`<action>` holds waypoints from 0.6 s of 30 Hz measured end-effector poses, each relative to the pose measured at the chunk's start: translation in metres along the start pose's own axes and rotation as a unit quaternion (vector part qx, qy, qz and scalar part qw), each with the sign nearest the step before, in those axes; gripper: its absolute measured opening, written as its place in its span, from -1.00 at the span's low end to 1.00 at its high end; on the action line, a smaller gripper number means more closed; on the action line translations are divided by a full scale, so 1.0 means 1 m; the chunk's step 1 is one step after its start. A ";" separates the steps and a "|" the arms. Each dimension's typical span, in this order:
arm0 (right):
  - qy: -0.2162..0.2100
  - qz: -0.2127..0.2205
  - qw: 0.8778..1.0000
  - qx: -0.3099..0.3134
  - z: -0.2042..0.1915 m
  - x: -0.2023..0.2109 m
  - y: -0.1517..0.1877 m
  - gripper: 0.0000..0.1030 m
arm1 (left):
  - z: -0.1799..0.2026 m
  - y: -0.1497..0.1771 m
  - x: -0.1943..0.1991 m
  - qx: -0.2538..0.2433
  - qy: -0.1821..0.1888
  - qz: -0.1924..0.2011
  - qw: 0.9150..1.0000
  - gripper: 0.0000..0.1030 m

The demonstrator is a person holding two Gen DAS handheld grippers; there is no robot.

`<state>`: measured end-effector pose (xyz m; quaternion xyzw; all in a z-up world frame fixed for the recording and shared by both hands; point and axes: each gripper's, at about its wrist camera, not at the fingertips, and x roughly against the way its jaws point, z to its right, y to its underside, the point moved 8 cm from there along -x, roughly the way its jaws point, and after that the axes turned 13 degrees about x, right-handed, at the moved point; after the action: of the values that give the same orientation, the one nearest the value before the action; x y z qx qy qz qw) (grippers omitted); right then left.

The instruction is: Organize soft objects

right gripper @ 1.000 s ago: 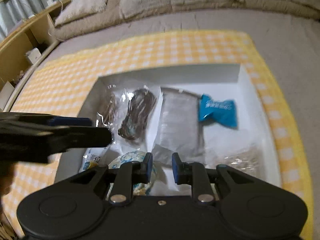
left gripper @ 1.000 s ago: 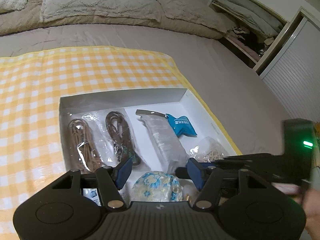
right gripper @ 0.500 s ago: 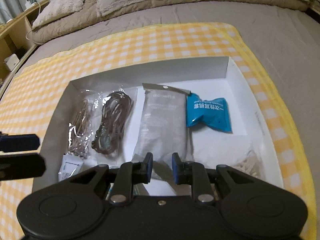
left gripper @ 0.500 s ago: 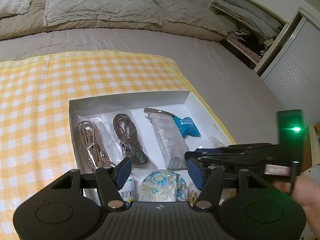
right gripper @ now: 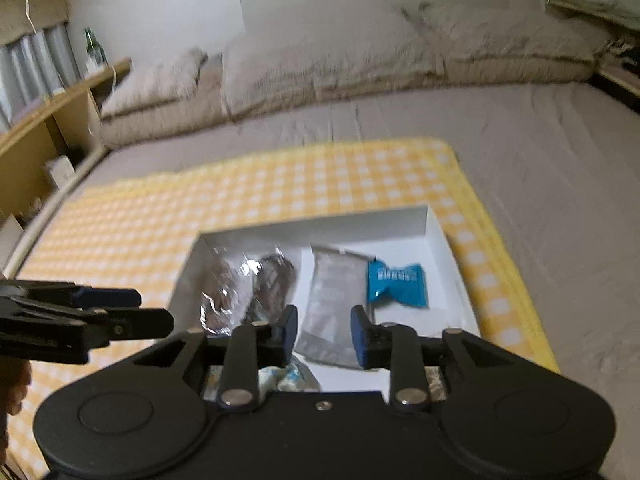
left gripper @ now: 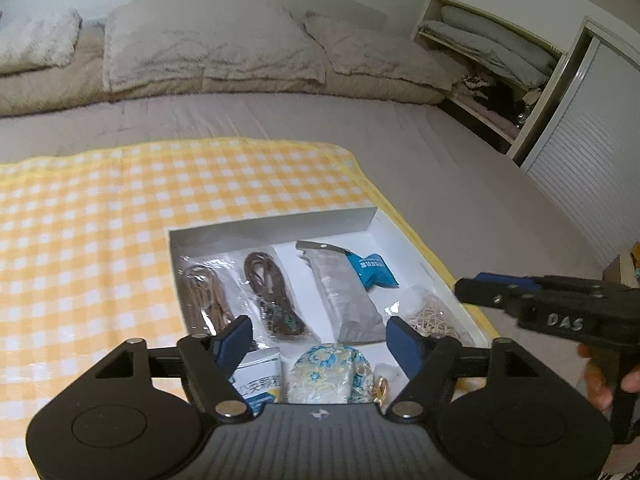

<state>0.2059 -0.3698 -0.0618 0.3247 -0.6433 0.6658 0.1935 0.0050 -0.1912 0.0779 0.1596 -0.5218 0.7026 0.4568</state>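
Observation:
A white box point(left gripper: 272, 226) lies on a yellow checked cloth point(left gripper: 100, 240). It holds two bagged brown cords point(left gripper: 208, 300) point(left gripper: 272, 292), a grey pouch point(left gripper: 344, 300), a blue packet point(left gripper: 372, 270), a clear bag of beige bands point(left gripper: 430, 316), a floral pouch point(left gripper: 326, 372) and a white printed packet point(left gripper: 258, 380). My left gripper point(left gripper: 320, 338) hangs above the box's near end, its jaws opening with nothing gripped. My right gripper point(right gripper: 325, 330) hovers over the grey pouch point(right gripper: 332, 304) beside the blue packet point(right gripper: 396, 284); its jaws are opening and hold nothing.
The cloth covers part of a grey bed point(left gripper: 440, 168) with pillows point(left gripper: 208, 52) at the head. An open wardrobe point(left gripper: 500, 80) stands to the right, a wooden shelf point(right gripper: 48, 128) to the left. A person's hand point(left gripper: 600, 380) holds the right gripper's handle.
Both grippers have risen and drawn back from the box, which now looks smaller and farther. Both pairs of jaws stand wider. The right gripper has swung out to the box's right side.

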 end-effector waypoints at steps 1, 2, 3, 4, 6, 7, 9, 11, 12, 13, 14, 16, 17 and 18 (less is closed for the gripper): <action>0.003 0.008 1.000 -0.002 -0.001 0.007 -0.002 -0.35 | -0.001 0.001 0.006 -0.003 -0.003 0.004 1.000 0.54; 0.005 0.014 1.000 -0.003 -0.002 0.013 -0.003 -0.33 | -0.001 0.002 0.012 -0.005 -0.006 0.010 1.000 0.57; 0.007 0.020 1.000 -0.004 -0.004 0.019 -0.004 -0.28 | -0.002 0.003 0.018 -0.006 -0.007 0.014 1.000 0.59; 0.013 0.025 1.000 -0.002 -0.006 0.025 -0.005 -0.23 | -0.002 0.004 0.024 -0.007 -0.008 0.018 1.000 0.64; 0.020 0.036 0.999 0.005 -0.011 0.035 -0.006 -0.14 | -0.004 0.007 0.037 -0.010 -0.011 0.029 0.999 0.71; 0.021 0.041 0.999 0.008 -0.014 0.039 -0.007 -0.09 | -0.005 0.008 0.043 -0.013 -0.014 0.035 0.999 0.77; 0.016 0.048 0.999 0.014 -0.023 0.048 -0.006 -0.01 | -0.006 0.011 0.055 -0.021 -0.022 0.049 0.998 0.82; 0.015 0.057 0.998 0.017 -0.031 0.056 -0.004 0.04 | -0.008 0.014 0.065 -0.024 -0.028 0.060 0.998 0.90; 0.017 0.060 0.998 0.018 -0.034 0.060 -0.003 0.07 | -0.010 0.017 0.070 -0.022 -0.032 0.064 0.997 0.92; 0.019 0.064 0.998 0.021 -0.039 0.064 -0.001 0.13 | -0.011 0.018 0.074 -0.021 -0.035 0.068 0.997 0.95; 0.023 0.068 0.997 0.025 -0.042 0.068 0.002 0.17 | -0.013 0.021 0.078 -0.019 -0.040 0.072 0.996 0.97; 0.032 0.074 0.996 0.033 -0.049 0.076 0.006 0.24 | -0.018 0.027 0.087 -0.015 -0.050 0.080 0.995 1.00; 0.036 0.078 0.996 0.036 -0.053 0.079 0.008 0.25 | -0.020 0.028 0.089 -0.013 -0.055 0.083 0.995 1.00; 0.039 0.081 0.995 0.040 -0.055 0.082 0.010 0.29 | -0.023 0.031 0.093 -0.010 -0.061 0.086 0.994 1.00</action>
<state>0.1303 -0.3295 -0.0110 0.2529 -0.6325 0.7163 0.1511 -0.0633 -0.1281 0.1156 0.1520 -0.5675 0.7232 0.3631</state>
